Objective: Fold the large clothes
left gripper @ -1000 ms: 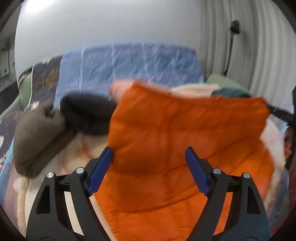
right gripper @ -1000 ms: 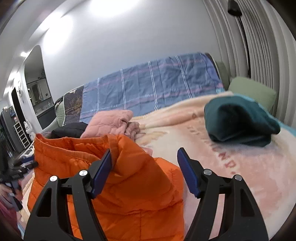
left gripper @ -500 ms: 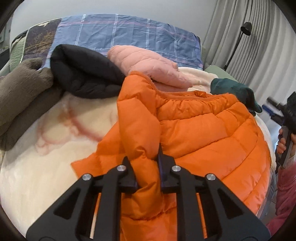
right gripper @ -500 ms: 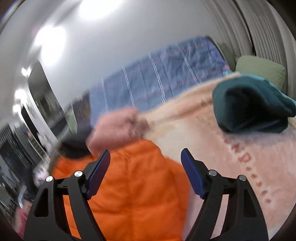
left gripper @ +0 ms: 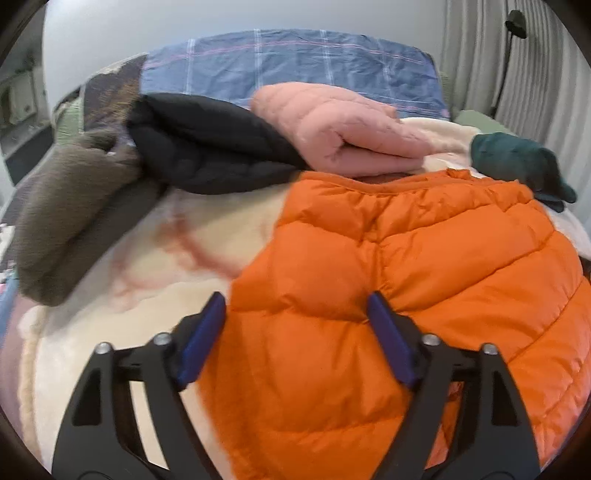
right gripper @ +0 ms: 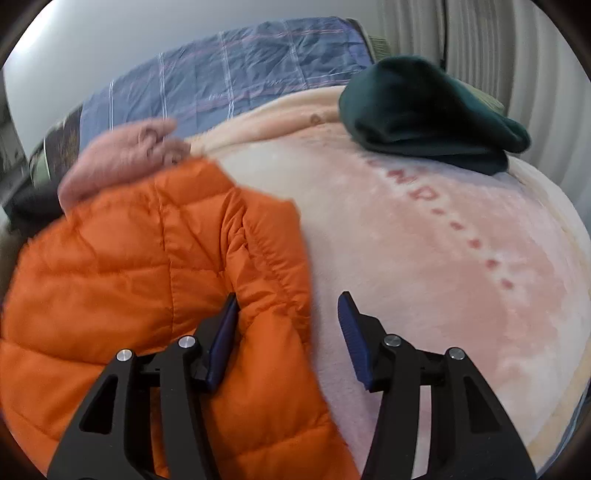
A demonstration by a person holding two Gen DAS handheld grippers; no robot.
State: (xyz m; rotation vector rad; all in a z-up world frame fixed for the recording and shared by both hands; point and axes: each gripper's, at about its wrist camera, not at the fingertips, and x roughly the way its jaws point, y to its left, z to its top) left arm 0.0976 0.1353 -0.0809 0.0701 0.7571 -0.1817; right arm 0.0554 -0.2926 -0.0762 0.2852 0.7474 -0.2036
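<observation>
An orange puffer jacket (left gripper: 406, 277) lies spread on the cream and pink blanket (left gripper: 147, 266) of a bed. My left gripper (left gripper: 297, 332) is open, its jaws wide apart just above the jacket's left edge. In the right wrist view the jacket (right gripper: 140, 266) fills the left side. My right gripper (right gripper: 288, 325) is open over the jacket's right edge, its left finger (right gripper: 221, 332) against the fabric and its right finger over the blanket (right gripper: 424, 240).
Folded clothes lie at the back of the bed: a brown one (left gripper: 62, 206), a black one (left gripper: 207, 155), a pink one (left gripper: 332, 129) and a dark green one (right gripper: 424, 114). A blue checked cover (left gripper: 295, 62) lies beyond, curtains and a lamp (left gripper: 517, 22) at right.
My left gripper was shut on a raised fold of the orange jacket half a second ago; it has let go and opened, and the jacket now lies flat. The right gripper has dropped lower.
</observation>
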